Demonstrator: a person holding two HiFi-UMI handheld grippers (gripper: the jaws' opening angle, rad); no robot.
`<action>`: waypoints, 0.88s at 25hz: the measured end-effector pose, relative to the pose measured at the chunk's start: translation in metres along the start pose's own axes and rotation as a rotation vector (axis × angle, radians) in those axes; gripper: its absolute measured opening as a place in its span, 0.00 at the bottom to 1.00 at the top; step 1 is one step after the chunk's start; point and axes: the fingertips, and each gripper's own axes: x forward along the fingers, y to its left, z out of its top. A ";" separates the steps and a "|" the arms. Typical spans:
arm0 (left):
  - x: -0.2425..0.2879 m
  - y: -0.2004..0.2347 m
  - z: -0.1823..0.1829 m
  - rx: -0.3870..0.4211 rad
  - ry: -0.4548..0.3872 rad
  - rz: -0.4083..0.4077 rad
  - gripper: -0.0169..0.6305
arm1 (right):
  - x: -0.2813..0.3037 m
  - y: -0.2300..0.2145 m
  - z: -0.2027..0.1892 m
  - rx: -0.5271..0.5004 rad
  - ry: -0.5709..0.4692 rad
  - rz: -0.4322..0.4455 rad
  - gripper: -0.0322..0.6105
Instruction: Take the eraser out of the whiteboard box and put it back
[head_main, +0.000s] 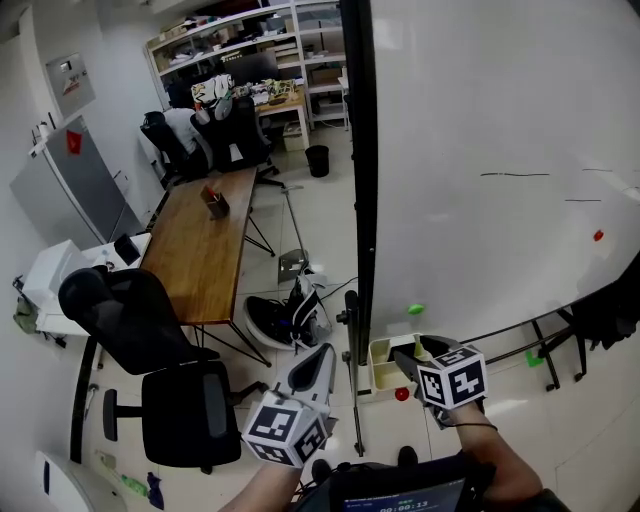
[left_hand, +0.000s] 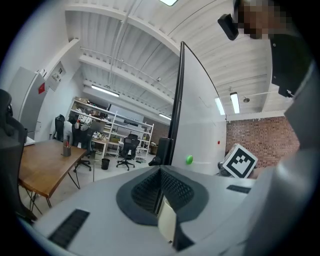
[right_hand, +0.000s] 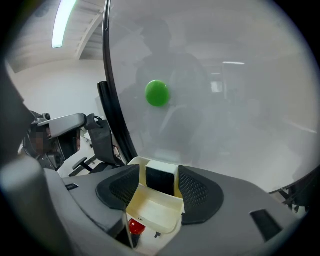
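Observation:
A cream whiteboard box (right_hand: 152, 212) hangs at the whiteboard's lower edge, also seen as the box (head_main: 379, 368) in the head view. A black eraser (right_hand: 160, 182) with a white top stands at its far end. My right gripper (right_hand: 159, 175) is open and straddles the box, one jaw on each side of the eraser with a narrow gap. In the head view the right gripper (head_main: 408, 362) reaches over the box. My left gripper (head_main: 318, 362) hangs in the air left of the box, away from it. The left gripper (left_hand: 160, 186) is shut with nothing in it.
A green magnet (right_hand: 157, 93) sticks to the whiteboard (head_main: 480, 150) above the box. A red round piece (right_hand: 136, 226) sits just below the box. Left of the board stand a wooden table (head_main: 205, 245), black office chairs (head_main: 170, 385) and clutter on the floor (head_main: 290, 315).

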 end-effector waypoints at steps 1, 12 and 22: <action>0.000 0.000 0.001 0.002 -0.002 0.001 0.06 | -0.003 0.000 0.004 0.004 -0.018 0.000 0.48; -0.007 -0.012 0.037 0.023 -0.081 0.004 0.06 | -0.081 0.015 0.078 -0.067 -0.391 0.071 0.09; 0.019 -0.085 0.040 0.043 -0.069 -0.008 0.06 | -0.146 -0.011 0.089 -0.126 -0.493 0.174 0.09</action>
